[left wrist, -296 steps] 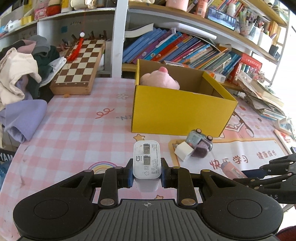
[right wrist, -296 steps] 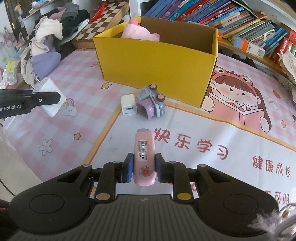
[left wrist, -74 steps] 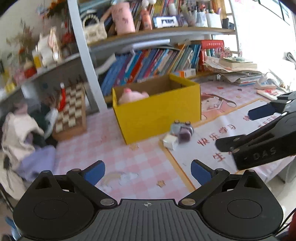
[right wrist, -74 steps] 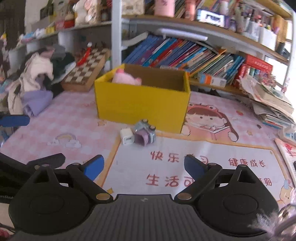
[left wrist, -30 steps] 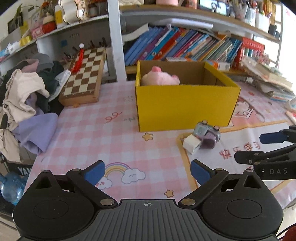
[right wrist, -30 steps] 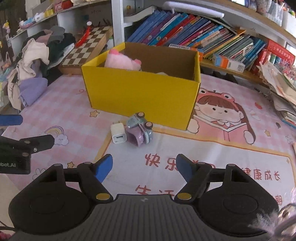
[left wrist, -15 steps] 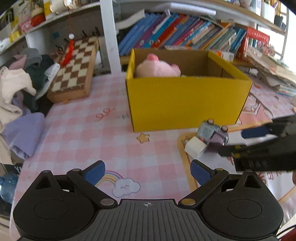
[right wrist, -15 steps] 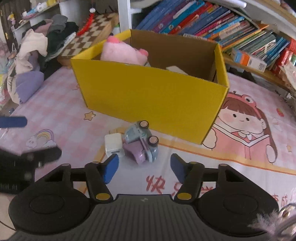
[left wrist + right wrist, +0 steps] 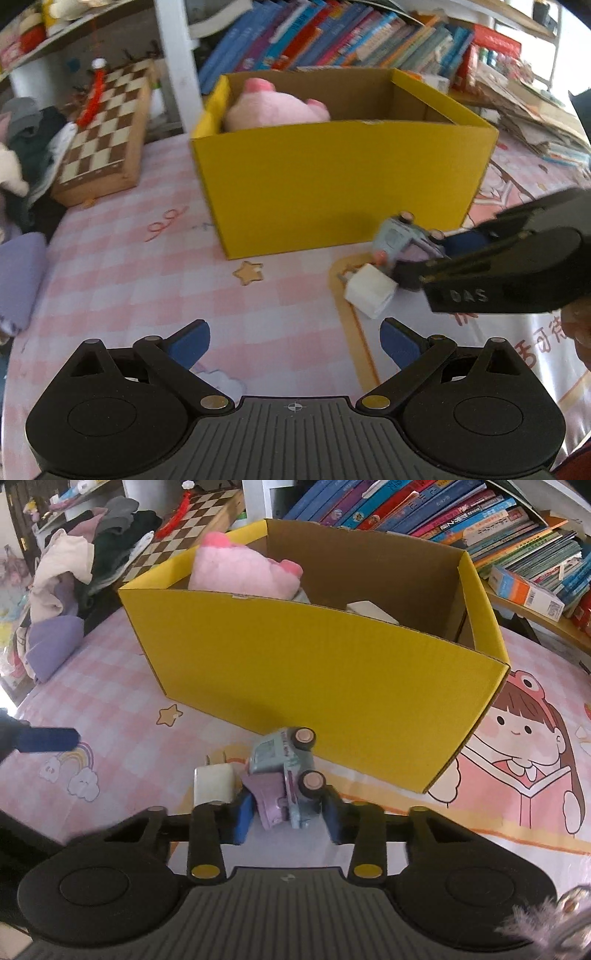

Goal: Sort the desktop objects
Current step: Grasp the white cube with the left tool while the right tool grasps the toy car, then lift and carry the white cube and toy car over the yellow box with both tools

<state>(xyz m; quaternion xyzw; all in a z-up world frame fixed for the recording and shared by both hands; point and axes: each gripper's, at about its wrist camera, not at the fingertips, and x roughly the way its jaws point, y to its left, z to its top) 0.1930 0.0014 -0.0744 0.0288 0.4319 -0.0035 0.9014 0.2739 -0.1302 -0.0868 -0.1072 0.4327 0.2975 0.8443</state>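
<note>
Around the toy car [image 9: 286, 775], the right gripper [image 9: 288, 819] jaws closing.

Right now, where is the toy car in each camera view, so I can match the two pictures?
Left wrist view: toy car right of centre, beside the white charger.
Right wrist view: toy car bottom centre, between the closing right gripper jaws.
Shared landmark: yellow box just behind it.

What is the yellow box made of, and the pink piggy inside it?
The yellow box looks like cardboard: matte, yellow outside, plain brown inside, with thin folded edges. The pink piggy looks like soft plush fabric: fuzzy, squashy and rounded, with no shine.
</note>
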